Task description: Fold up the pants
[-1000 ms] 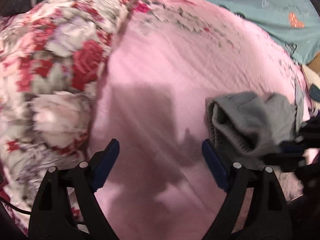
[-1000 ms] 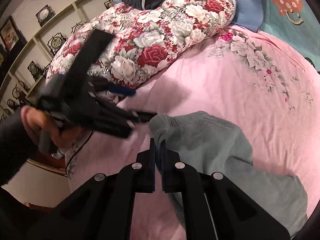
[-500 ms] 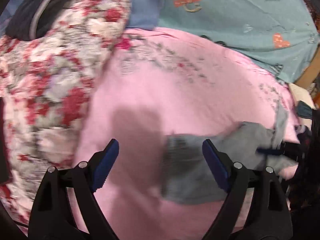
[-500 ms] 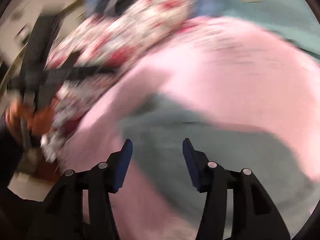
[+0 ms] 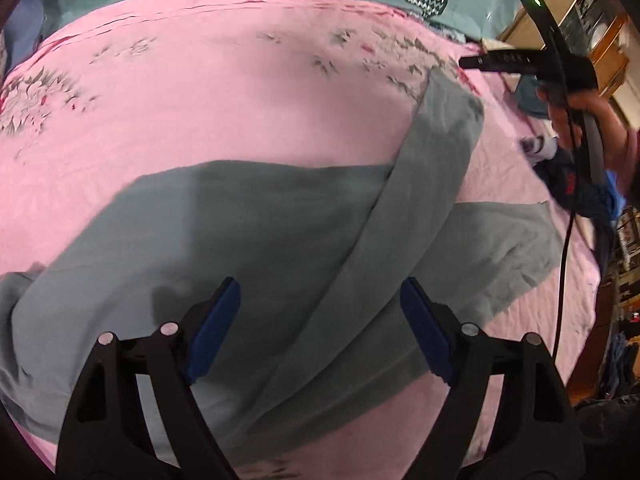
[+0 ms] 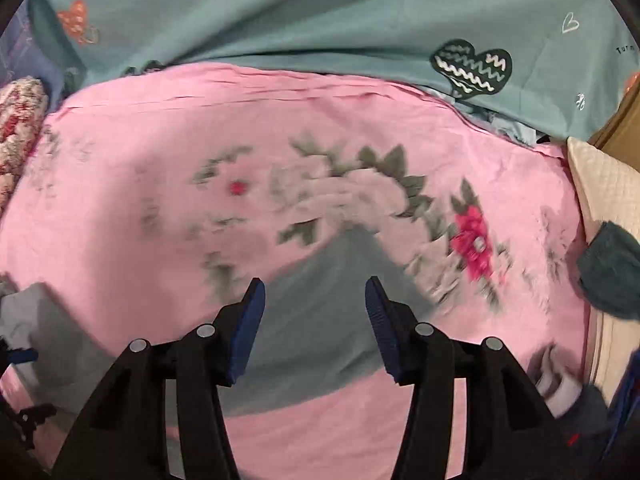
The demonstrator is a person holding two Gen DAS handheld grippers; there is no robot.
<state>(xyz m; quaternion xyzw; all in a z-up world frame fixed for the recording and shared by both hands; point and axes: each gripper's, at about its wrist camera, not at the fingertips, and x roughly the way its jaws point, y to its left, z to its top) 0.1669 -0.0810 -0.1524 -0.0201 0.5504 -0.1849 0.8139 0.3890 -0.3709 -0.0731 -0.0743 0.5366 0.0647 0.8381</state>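
- Lying flat on the pink floral bedsheet (image 5: 208, 92): grey knit pants (image 5: 248, 232), soft and matte, one leg crossed diagonally over the other.
- Left gripper (image 5: 320, 324): angled steeply down over the pants; jaws just narrowed slightly, wide apart, gripping nothing.
- Right gripper (image 6: 316, 320): jaws partly apart above a leg end, empty.
- Teal heart-print cover (image 6: 320, 12): lettering unreadable.

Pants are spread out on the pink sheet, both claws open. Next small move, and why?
Probably straighten the crossed leg first. The grey soft-knit pants lie spread on the pink floral bedsheet, one leg folded diagonally across the other. Both the left claw and the right claw hover open, gripping nothing.
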